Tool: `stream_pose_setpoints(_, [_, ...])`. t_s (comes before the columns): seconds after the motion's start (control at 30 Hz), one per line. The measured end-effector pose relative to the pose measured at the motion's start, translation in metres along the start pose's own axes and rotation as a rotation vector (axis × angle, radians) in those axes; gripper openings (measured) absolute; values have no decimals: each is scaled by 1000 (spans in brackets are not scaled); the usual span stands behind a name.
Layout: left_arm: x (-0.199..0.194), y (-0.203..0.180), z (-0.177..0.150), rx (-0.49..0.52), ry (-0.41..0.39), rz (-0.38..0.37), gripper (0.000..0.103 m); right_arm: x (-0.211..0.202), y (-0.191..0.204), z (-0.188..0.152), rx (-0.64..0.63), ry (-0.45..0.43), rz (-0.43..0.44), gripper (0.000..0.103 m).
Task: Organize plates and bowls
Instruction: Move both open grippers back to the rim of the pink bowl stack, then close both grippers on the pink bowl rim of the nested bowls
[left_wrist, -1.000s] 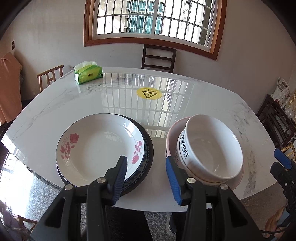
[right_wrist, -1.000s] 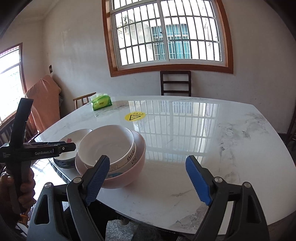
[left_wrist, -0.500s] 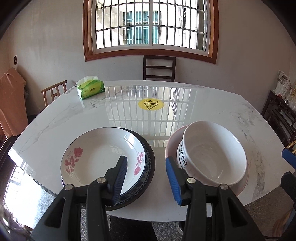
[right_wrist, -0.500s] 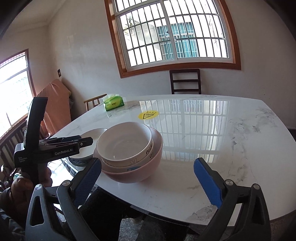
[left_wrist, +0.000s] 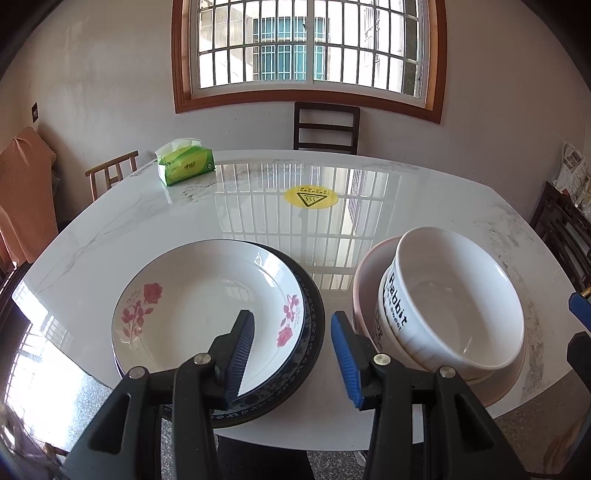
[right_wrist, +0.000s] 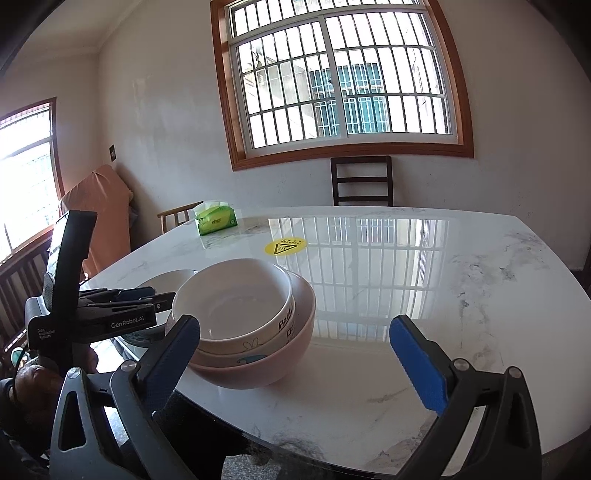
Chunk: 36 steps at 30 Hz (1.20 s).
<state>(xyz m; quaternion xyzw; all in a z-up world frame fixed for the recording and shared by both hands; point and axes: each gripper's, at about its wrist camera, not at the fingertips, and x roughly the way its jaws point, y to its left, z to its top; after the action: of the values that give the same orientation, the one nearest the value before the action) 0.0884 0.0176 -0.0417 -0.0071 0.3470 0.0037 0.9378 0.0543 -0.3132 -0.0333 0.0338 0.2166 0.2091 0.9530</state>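
Colours: white plate (left_wrist: 207, 306) with red rose print atop a dark blue patterned plate (left_wrist: 306, 350); white bowl (left_wrist: 458, 306) with black lettering nested in a pink bowl (right_wrist: 273, 362); white grey-veined marble table (left_wrist: 406, 206); green tissue pack (left_wrist: 186, 165); yellow round sticker (left_wrist: 311, 197).

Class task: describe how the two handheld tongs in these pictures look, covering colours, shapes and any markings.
Both the left tongs and the right tongs have black angular arms with silver rivets and ribbed blue pads. The right-wrist view shows white "GenRobot.AI" lettering on the left tool's black body.
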Motion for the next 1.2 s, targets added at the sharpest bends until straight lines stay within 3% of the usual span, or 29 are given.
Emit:
stream_pose_setpoints(0.23, [-10,-4,1,21,-24,15,44,12,-9,-1,47,62,30,102])
stream_pose_setpoints(0.47, [-16,-5,10,42,-1,13,44,26,-10,11,62,161,62,71])
stream_pose_setpoints(0.57, [-12,-4,16,45,75,-30,48,34,-15,17,100,209,83,65])
stream_pose_setpoints(0.67, [-9,-1,22,30,149,-77,48,42,-22,22,128,265,93,64])
stream_pose_setpoints(0.77, [-5,-1,31,39,221,-86,54,54,-31,26,176,332,142,64])
stream_pose_setpoints(0.97, [8,5,46,22,335,-155,54,82,-48,29,296,483,257,64])
stream_pose_setpoints(1.03, [14,9,50,-4,379,-194,54,90,-52,30,301,525,251,64])
stream_pose_setpoints(1.2, [38,15,56,-71,523,-269,54,89,-69,36,371,529,265,64])
